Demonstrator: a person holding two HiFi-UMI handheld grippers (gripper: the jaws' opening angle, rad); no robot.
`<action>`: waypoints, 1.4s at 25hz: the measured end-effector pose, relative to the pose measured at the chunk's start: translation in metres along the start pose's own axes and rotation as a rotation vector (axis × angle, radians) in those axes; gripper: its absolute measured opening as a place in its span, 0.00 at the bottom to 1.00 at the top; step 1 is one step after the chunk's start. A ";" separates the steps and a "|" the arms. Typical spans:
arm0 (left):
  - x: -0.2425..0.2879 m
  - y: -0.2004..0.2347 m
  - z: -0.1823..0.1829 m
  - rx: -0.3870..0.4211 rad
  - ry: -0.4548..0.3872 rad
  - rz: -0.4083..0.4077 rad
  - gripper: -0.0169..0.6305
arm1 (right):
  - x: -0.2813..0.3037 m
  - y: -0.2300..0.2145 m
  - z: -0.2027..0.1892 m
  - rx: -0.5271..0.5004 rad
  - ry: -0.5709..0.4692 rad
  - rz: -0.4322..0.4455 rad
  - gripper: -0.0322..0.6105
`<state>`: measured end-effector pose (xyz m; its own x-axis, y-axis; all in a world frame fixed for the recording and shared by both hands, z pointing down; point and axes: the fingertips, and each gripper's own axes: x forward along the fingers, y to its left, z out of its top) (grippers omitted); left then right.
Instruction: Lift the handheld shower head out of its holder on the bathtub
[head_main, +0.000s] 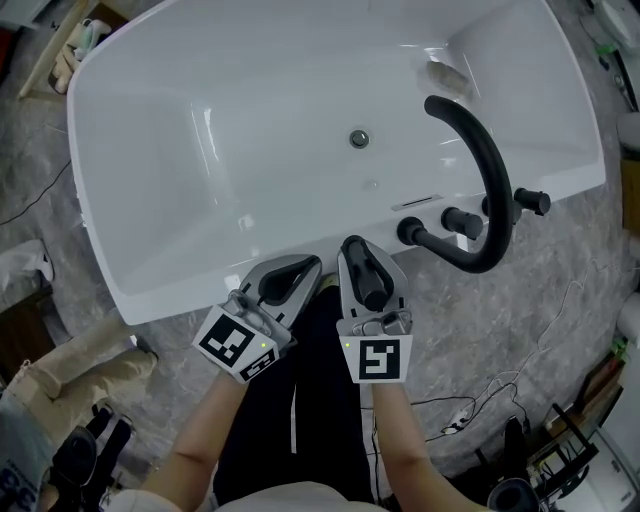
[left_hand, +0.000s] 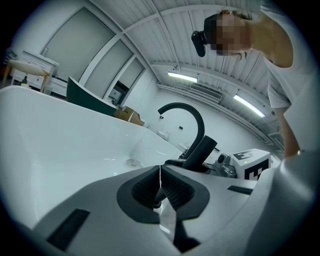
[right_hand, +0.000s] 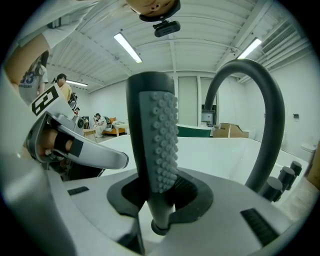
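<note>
Right tool (head_main: 364, 252) clamping on the black handheld shower head (right_hand: 152, 150), nubbed face showing between the pads, being held at the near rim of the white bathtub (head_main: 180, 290), apart from the curved black faucet (head_main: 492, 170), left tool (left_hand: 160, 172) hovering just beside, jaws together and gripping nothing

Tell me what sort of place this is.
Probably a workshop or warehouse-type hall, not a finished bathroom. The white bathtub stands alone on a grey floor with loose cables, under a ribbed industrial ceiling with strip lights. Cardboard boxes sit beyond.
</note>
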<state>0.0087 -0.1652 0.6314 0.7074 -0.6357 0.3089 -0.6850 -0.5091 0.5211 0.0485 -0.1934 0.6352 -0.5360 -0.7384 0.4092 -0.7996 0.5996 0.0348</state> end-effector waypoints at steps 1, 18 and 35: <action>0.000 -0.001 0.001 0.000 -0.001 -0.002 0.04 | -0.001 0.000 0.002 0.003 -0.004 -0.002 0.21; -0.020 -0.024 0.033 0.035 -0.019 -0.018 0.04 | -0.023 0.008 0.041 -0.025 -0.005 0.007 0.21; -0.026 -0.047 0.063 0.077 0.011 -0.052 0.04 | -0.043 0.003 0.077 -0.037 -0.030 0.001 0.21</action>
<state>0.0116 -0.1607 0.5486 0.7442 -0.6010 0.2914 -0.6580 -0.5850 0.4741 0.0480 -0.1839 0.5479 -0.5448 -0.7465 0.3820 -0.7889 0.6107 0.0683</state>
